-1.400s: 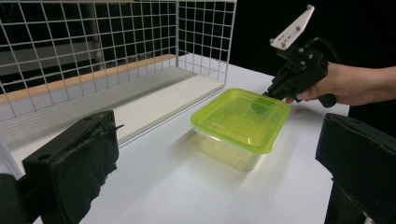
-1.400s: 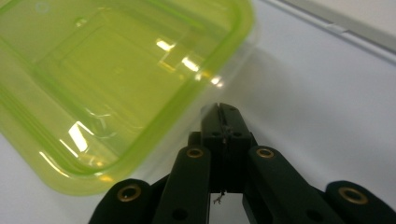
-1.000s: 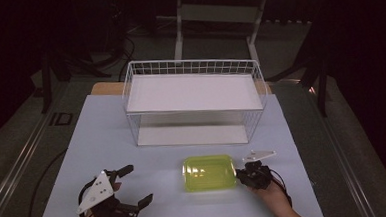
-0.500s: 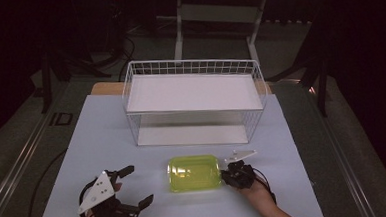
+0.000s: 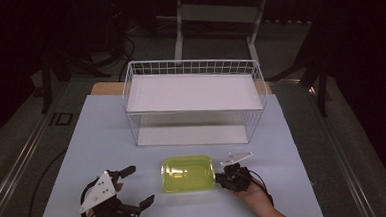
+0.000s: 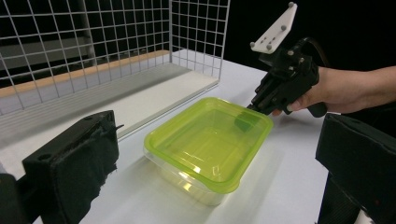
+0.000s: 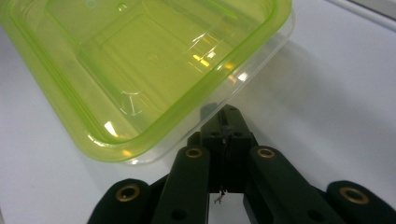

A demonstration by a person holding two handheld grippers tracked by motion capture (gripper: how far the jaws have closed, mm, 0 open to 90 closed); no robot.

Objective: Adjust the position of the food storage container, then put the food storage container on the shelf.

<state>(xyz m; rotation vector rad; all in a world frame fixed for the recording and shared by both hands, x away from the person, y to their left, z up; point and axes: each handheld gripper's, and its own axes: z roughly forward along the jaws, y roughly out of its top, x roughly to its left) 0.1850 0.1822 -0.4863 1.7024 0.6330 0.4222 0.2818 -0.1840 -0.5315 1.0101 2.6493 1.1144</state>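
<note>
A clear box with a yellow-green lid (image 5: 188,174) (image 6: 210,140) (image 7: 140,60) lies flat on the white table, just in front of the wire basket. My right gripper (image 5: 220,179) (image 6: 250,108) (image 7: 224,114) sits at the box's right end. Its jaws are shut together and their tip touches the rim of the lid; I see nothing clamped between them. My left gripper (image 5: 139,185) rests at the front left, apart from the box. Its jaws are wide open and empty, and its fingers (image 6: 70,163) point toward the box.
A white wire basket (image 5: 194,68) with a white board in it stands at the back middle of the table (image 5: 97,138). Cables trail from both grippers. Dark floor and stand legs surround the table.
The box and my right gripper have slid left together across the table. The left gripper has kept still.
</note>
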